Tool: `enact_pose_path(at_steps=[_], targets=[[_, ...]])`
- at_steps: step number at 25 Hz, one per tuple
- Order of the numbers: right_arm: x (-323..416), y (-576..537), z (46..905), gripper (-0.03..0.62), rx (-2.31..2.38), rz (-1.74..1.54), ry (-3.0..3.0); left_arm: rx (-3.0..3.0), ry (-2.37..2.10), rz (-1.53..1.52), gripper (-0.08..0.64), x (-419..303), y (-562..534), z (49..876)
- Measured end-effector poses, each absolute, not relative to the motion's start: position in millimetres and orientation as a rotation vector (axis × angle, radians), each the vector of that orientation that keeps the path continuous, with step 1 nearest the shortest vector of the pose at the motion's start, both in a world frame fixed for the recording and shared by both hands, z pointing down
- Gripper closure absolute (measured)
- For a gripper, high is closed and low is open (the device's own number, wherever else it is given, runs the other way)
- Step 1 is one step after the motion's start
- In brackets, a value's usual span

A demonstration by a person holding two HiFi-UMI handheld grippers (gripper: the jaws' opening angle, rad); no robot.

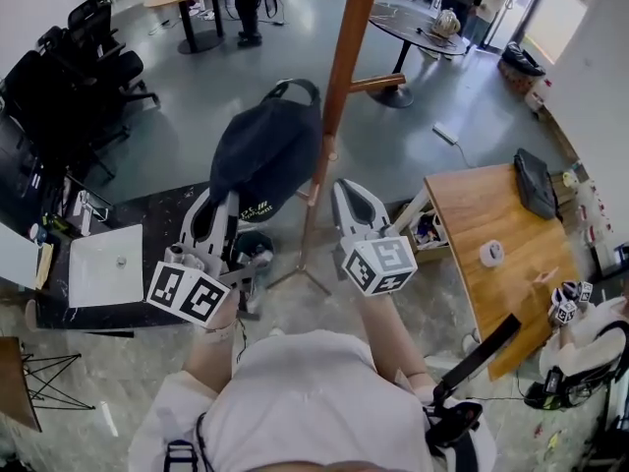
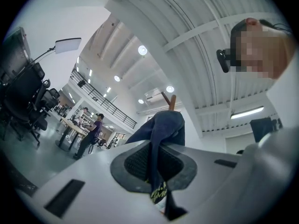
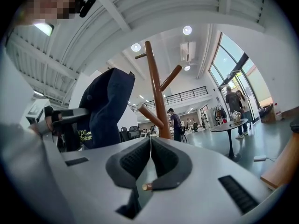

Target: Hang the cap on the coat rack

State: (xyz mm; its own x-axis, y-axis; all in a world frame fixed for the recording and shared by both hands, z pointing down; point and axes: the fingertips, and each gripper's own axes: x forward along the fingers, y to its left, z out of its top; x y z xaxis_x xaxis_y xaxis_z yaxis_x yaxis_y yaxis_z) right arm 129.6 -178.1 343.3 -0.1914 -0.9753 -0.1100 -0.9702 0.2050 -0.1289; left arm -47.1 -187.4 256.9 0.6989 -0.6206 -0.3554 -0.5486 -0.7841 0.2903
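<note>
A dark navy cap (image 1: 265, 150) hangs in the air just left of the wooden coat rack (image 1: 340, 62). My left gripper (image 1: 232, 203) is shut on the cap's lower edge and holds it up. In the left gripper view the cap's fabric (image 2: 161, 127) runs down between the closed pads, and the rack's top (image 2: 172, 101) peeks out behind it. My right gripper (image 1: 347, 187) stands shut and empty just right of the pole. In the right gripper view its jaws (image 3: 150, 143) meet, with the cap (image 3: 105, 104) at left and the rack (image 3: 156, 87) with its angled pegs straight ahead.
A wooden table (image 1: 486, 293) at right carries a tape roll (image 1: 491, 253) and a black pouch (image 1: 536, 183). Black office chairs (image 1: 74, 82) stand at left, above a white panel (image 1: 106, 264). A round dark table (image 1: 418, 26) is behind the rack. People stand far off.
</note>
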Motion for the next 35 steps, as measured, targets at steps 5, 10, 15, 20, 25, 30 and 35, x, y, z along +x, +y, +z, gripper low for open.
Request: enact_pose_path(at_steps=[5,10,15,20,25,30,35], targets=[[141.3,-170.7,334.1,0.569,-1.923,-0.007,2.279,2.779,-0.881,-0.653,0.541,-24.4,-184.3,247.2],[159.2,-161.5,332.8,0.569,-1.973,0.004,2.244,2.807,-0.798,-0.595,0.54,8.3,-181.6,251.8],[179.7,-155.0,342.1,0.569,-2.022,-0.02,2.208,2.81,-0.753,-0.515,0.54,35.7,-184.2,268.4],[191.7,-151.4,348.7,0.569,-2.054,-0.043,2.187,2.796,-0.741,-0.462,0.54,49.1,-190.2,283.0],[198.8,-149.4,359.1,0.569,-2.066,-0.073,2.184,2.778,-0.741,-0.451,0.541,55.7,-193.7,297.3],[198.7,-150.1,368.7,0.569,-2.065,-0.102,2.193,2.766,-0.73,-0.447,0.54,58.9,-194.6,308.4],[200.3,-150.8,377.8,0.569,-2.071,-0.132,2.201,2.748,-0.731,-0.417,0.54,62.2,-195.6,320.9]])
